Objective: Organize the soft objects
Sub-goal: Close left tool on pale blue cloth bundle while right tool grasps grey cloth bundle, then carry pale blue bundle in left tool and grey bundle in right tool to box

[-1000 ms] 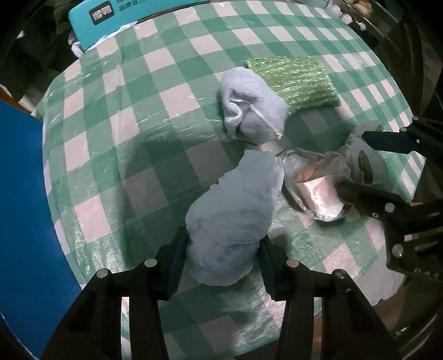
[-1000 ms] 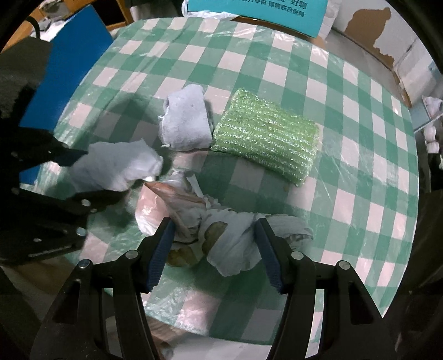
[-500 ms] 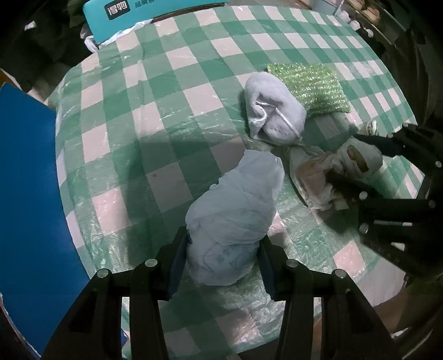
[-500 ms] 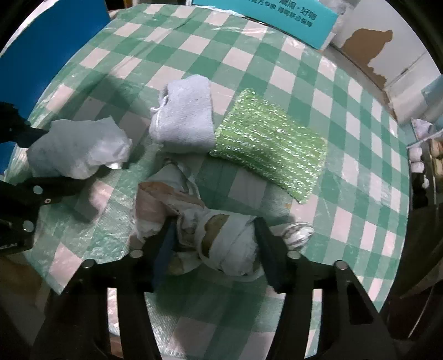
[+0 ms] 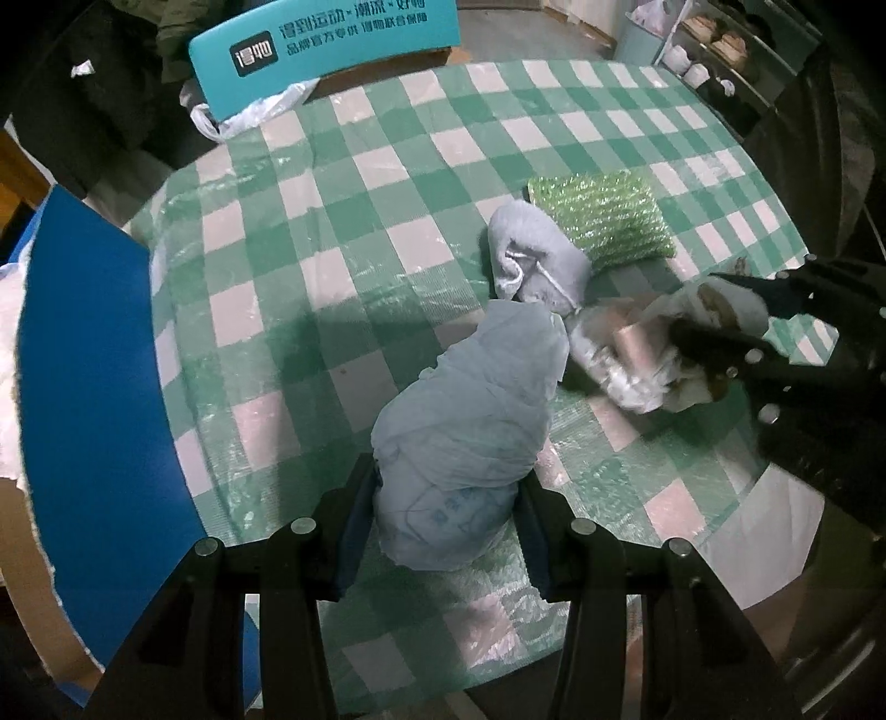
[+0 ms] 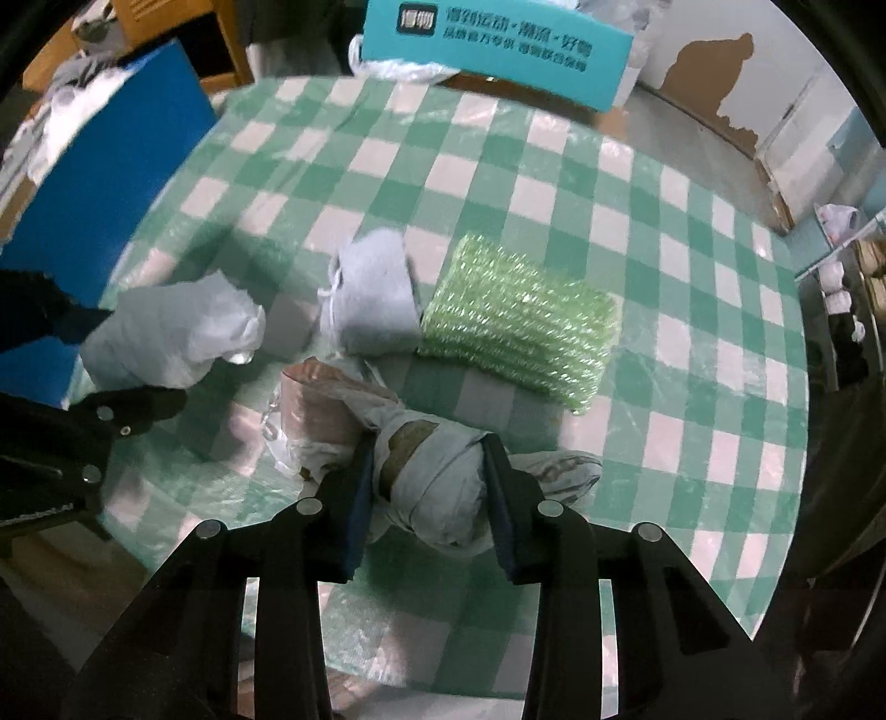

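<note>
A pale blue-grey crumpled bundle (image 5: 470, 410) hangs above the checked table, with my left gripper (image 5: 446, 487) shut on its lower end. My right gripper (image 6: 427, 459) has its jaws closing on a white bundle with brown stains (image 6: 443, 509), and both pads press its sides. A pinkish wrap trails from that bundle toward the left. In the right wrist view the left gripper (image 6: 111, 365) holds its bundle (image 6: 171, 338) at the left edge. A rolled grey towel (image 6: 376, 299) and a glittery green sponge cloth (image 6: 520, 327) lie side by side on the table.
The round table (image 5: 332, 232) wears a green-and-white check cloth under clear plastic. A blue board (image 5: 83, 387) stands along its left side. A teal box (image 6: 498, 50) and a white plastic bag sit at the far edge. Shelves with small items stand at the far right.
The right gripper's jaws have closed in on the stained bundle and raised it a little. The left gripper has lifted the blue-grey bundle, so the table looks farther away.
</note>
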### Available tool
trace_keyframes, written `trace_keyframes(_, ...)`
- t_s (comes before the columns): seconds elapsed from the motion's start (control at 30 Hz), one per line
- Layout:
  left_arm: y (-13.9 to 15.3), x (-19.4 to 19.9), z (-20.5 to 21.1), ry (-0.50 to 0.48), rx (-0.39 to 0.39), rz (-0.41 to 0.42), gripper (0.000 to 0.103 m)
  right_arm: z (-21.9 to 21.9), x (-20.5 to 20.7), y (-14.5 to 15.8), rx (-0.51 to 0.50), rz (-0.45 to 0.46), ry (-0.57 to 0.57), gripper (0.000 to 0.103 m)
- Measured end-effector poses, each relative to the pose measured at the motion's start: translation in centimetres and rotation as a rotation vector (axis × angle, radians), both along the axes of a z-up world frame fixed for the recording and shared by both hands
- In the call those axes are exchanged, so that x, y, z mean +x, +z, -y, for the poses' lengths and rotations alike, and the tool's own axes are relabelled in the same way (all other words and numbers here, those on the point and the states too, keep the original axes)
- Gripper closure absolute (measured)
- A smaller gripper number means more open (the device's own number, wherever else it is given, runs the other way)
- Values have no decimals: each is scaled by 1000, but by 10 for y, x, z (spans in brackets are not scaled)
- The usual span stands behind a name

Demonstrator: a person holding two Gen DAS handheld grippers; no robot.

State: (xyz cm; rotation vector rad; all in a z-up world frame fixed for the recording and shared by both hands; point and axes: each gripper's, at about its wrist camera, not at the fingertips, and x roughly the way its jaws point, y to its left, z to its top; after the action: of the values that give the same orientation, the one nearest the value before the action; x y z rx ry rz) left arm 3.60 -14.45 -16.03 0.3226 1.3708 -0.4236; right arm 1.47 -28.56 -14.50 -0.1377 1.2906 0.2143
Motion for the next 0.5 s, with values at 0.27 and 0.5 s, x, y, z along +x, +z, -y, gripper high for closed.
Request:
trace_keyframes(0.27, 31, -3, -11, 9, -18, 62, 56, 13, 3, 31, 26, 50, -34, 67)
trace_keyframes(0.5, 53, 4, -10, 24, -38, 128, 56, 17, 8, 53, 51, 98, -54, 67)
